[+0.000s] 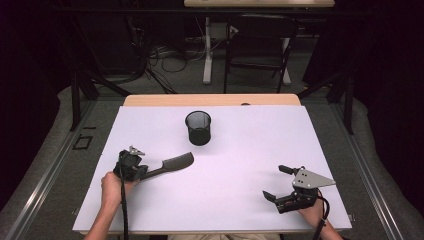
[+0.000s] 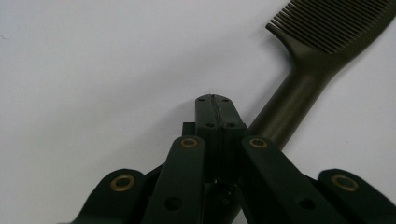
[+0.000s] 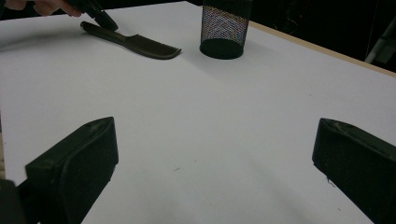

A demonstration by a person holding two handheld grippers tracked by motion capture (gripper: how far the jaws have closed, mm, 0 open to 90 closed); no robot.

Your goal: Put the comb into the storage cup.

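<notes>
Dark plastic comb [image 2: 299, 88] runs to one o'clock beside my left gripper [image 2: 215, 105], jaws pressed together, handle alongside, not between; right gripper [image 1: 281, 183] wide.

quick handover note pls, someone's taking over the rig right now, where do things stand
Left gripper: fingers shut, tips at the comb's handle; whether the handle is pinched cannot be told.
Right gripper: open, holding nothing, low over the near right part of the table.
Comb: lying flat at near left, teeth end toward the mesh cup.
Mesh cup: upright, mid-table, nothing seen in it.
Done: comb reached.
Left: probably lifting the comb into the cup.
</notes>
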